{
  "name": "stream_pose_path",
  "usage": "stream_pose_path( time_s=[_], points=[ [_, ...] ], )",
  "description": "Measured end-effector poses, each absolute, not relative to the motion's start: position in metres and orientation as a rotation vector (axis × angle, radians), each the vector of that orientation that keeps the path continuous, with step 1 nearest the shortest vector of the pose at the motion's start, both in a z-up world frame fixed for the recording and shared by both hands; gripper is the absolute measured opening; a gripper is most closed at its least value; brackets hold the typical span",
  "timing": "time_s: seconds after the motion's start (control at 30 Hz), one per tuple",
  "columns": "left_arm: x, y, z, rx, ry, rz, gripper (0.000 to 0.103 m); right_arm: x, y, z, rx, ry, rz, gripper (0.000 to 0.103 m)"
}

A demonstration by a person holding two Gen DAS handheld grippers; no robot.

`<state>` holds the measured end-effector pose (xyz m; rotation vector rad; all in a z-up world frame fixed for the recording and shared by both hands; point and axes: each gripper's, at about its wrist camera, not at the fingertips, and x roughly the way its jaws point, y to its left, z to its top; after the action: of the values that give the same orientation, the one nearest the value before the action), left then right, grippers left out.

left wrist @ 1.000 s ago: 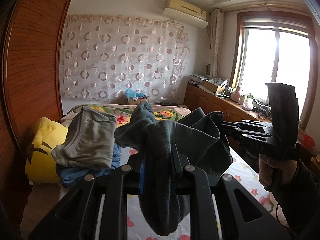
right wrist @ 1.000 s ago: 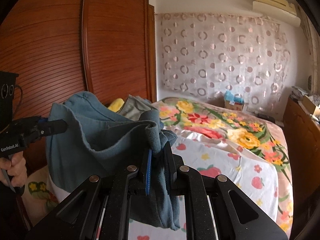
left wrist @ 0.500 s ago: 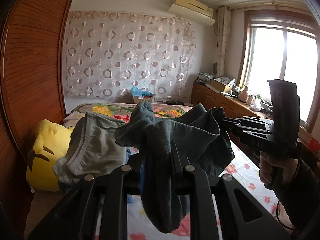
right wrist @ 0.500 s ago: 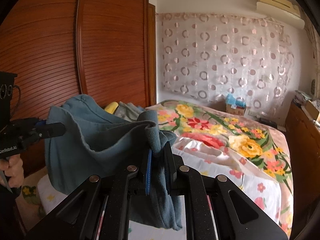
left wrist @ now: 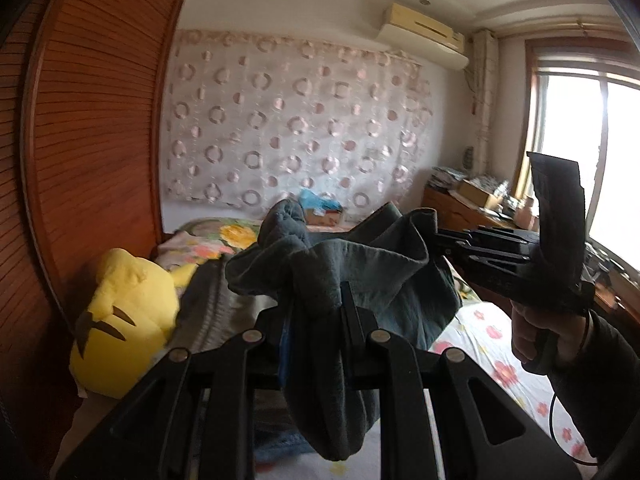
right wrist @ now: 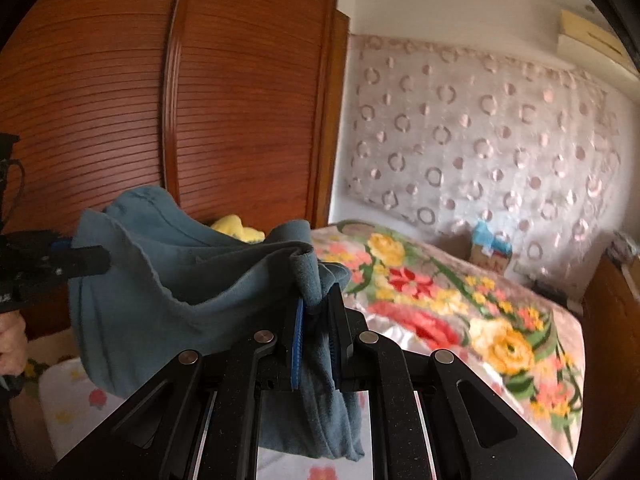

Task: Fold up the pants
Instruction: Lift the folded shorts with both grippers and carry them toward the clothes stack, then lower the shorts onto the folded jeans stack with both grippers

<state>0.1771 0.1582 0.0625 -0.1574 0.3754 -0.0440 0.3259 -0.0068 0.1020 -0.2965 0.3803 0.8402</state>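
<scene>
My left gripper (left wrist: 316, 312) and right gripper (right wrist: 316, 316) each clench the blue-grey pants (right wrist: 192, 276), slung between them above what seems, through blur, a floral bed (right wrist: 460, 300).

One pair of pants (left wrist: 360, 272), two hand-held grippers, one yellow plush toy (left wrist: 124, 316), one air conditioner (left wrist: 424, 36).

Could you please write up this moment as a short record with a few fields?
garment: blue-grey pants, bunched, held up in the air above the bed
left tongs: shut on the pants
right tongs: shut on the pants
fold state: not yet folded, cloth sags between the two grips
nearby: yellow plush toy beside the wooden wardrobe
</scene>
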Motion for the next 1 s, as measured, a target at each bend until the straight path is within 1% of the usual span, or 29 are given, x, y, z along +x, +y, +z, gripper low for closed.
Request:
stream_pose_path(
  time_s=[0.23,0.53,0.67,0.83,0.87,0.9,0.93,0.97,1.0],
  points=[
    [0.178,0.181,0.04,-0.2,0.367,0.041,0.017,0.352,0.045,0.104,-0.325,0.353,0.895,0.008],
    [0.179,0.206,-0.007,-0.305,0.374,0.201,0.017,0.372,0.121,0.075,-0.386,0.374,0.961,0.008],
    [0.181,0.214,-0.018,-0.327,0.395,0.23,0.017,0.371,0.152,0.061,-0.453,0.376,0.978,0.008],
    [0.18,0.218,-0.026,-0.346,0.428,0.223,0.022,0.374,0.166,0.05,-0.462,0.422,0.974,0.009],
    [0.179,0.219,-0.027,-0.348,0.434,0.223,0.023,0.375,0.167,0.049,-0.456,0.437,0.971,0.015],
    [0.179,0.219,-0.027,-0.348,0.437,0.222,0.023,0.375,0.165,0.049,-0.451,0.441,0.959,0.025],
    [0.177,0.219,-0.026,-0.347,0.438,0.222,0.024,0.377,0.162,0.05,-0.445,0.44,0.946,0.032],
    [0.176,0.219,-0.025,-0.346,0.437,0.221,0.024,0.377,0.159,0.051,-0.434,0.44,0.937,0.044],
    [0.173,0.218,-0.023,-0.343,0.436,0.223,0.025,0.378,0.154,0.054,-0.414,0.445,0.938,0.046]
  ],
)
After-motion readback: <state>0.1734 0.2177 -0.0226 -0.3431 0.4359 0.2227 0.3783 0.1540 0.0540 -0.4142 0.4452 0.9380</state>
